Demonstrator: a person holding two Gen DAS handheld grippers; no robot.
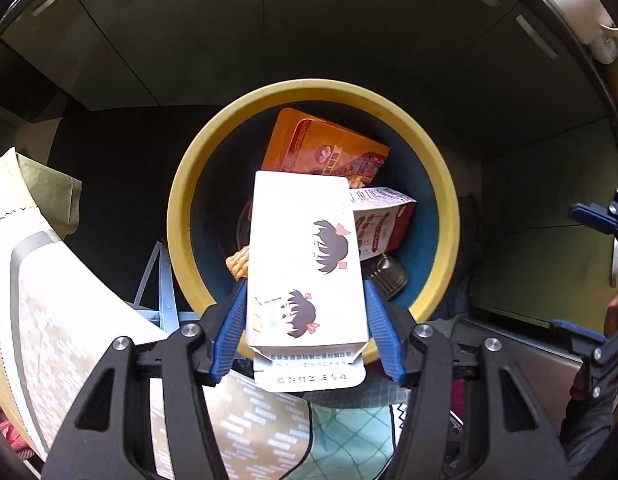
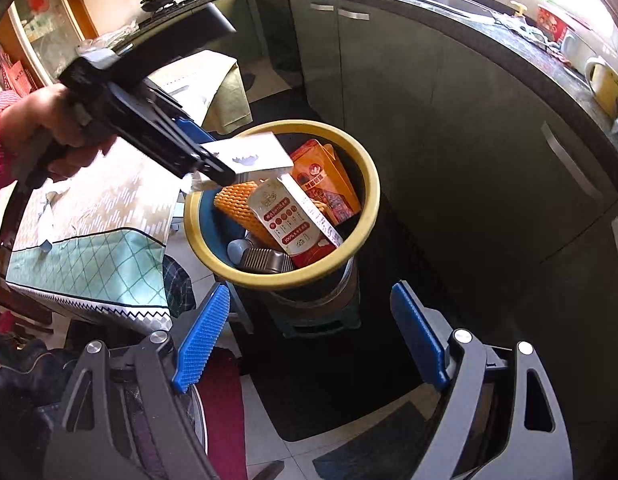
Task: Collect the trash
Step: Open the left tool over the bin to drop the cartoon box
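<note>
- left hand-held gripper (image 1: pixel 305 320) clamped on a white carton (image 1: pixel 305 256) with cartoon faces, blue pads pressing both long sides.
- carton's long axis running straight ahead along the fingers, far end poking over the yellow-rimmed bin (image 1: pixel 181 184), opened flap end back toward the camera.
- already in the bin: orange pouch (image 1: pixel 321 148), red-and-white pouch (image 1: pixel 383 224), orange netted piece (image 1: pixel 237 266), dark tray (image 1: pixel 389 274).
- right hand-held gripper (image 2: pixel 309 338) spread wide, holding nothing, hanging near the bin.
- patterned tablecloth (image 2: pixel 93 216) just beside the bin, dark cabinets (image 2: pixel 449 100) behind.

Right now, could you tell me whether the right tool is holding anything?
No, the right tool is open and empty, while the left tool grips the white carton above the yellow-rimmed bin.
</note>
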